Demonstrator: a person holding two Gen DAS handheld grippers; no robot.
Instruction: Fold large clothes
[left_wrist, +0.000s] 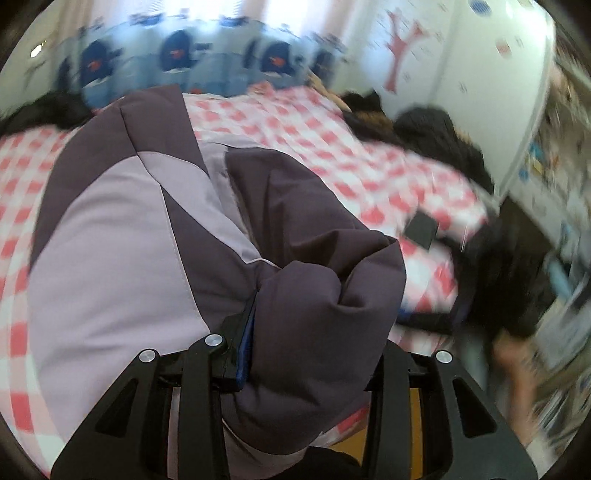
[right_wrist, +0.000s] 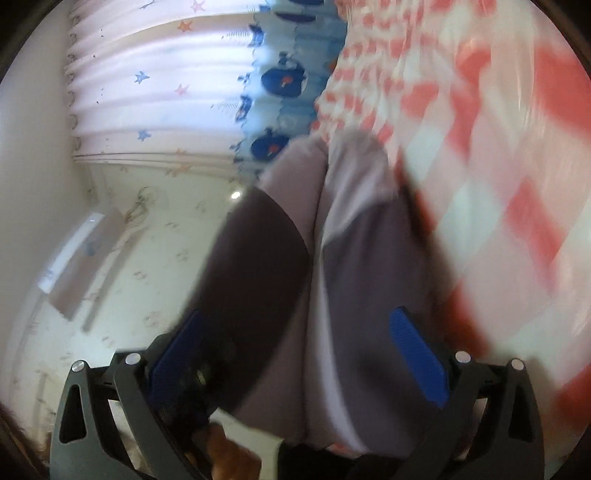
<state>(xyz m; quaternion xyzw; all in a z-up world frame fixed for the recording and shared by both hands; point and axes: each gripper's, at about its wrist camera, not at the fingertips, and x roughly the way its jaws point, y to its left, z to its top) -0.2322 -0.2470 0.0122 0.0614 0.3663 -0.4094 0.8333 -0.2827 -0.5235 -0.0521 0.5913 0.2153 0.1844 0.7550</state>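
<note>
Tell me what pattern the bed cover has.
Pink-red and white checks on the bed cover, clearest in the left wrist view.

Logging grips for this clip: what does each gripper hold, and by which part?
Both hold the purple jacket. The left gripper pinches a bunched dark fold; which part is unclear. The right gripper has bunched fabric between its pads; contact is unclear.

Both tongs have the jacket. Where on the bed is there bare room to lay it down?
Bare checked cover lies between the jacket and the curtain, and on the jacket's left. The right is crowded: dark clothes at the far corner, a small black thing and more dark cloth at the near edge.
</note>
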